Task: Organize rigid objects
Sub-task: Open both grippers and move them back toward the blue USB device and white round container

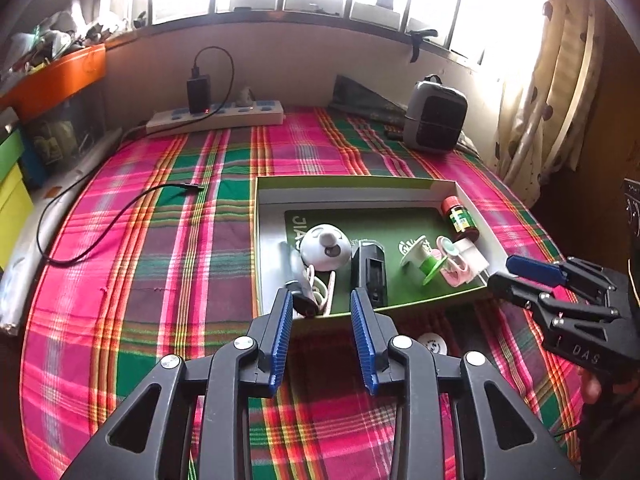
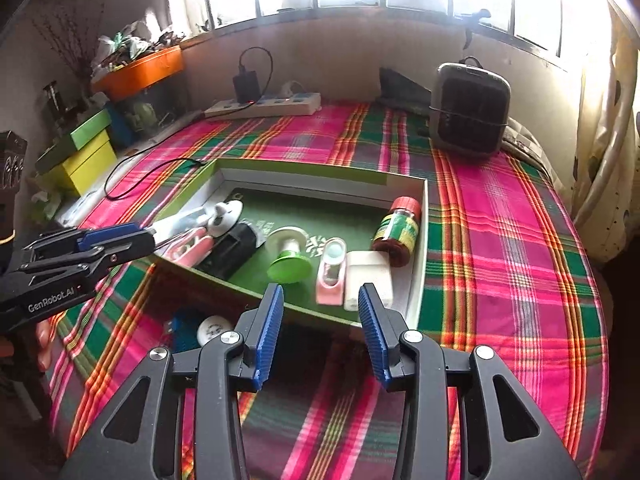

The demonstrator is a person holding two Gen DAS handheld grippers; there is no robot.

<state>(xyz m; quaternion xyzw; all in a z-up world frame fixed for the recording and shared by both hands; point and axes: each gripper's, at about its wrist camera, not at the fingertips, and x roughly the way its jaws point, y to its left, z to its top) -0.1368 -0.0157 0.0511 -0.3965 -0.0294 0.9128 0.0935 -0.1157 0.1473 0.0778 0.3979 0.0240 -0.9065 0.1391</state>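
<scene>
A green-lined shallow box (image 1: 352, 186) (image 2: 420, 272) lies on the plaid cloth. It holds a red-capped bottle (image 1: 460, 220) (image 2: 398, 230), a white block (image 2: 368, 276), a pink clip (image 2: 332, 276), a green-and-white spool (image 1: 420, 260) (image 2: 288, 258), a black device (image 1: 368, 270) (image 2: 236, 248) and a white round gadget (image 1: 326, 252) (image 2: 226, 214). A white ball (image 1: 430, 342) (image 2: 214, 328) lies on the cloth in front of the box. My left gripper (image 1: 322, 304) (image 2: 136, 236) is open and empty at the box's near edge. My right gripper (image 2: 320, 298) (image 1: 500, 272) is open and empty at the box's near right corner.
A power strip with a charger (image 1: 216, 116) (image 2: 264, 106) and a grey heater (image 1: 434, 118) (image 2: 468, 108) stand at the back. A black cable (image 1: 100, 232) trails on the left. Coloured boxes (image 2: 88, 152) and an orange tray (image 1: 60, 76) line the left side.
</scene>
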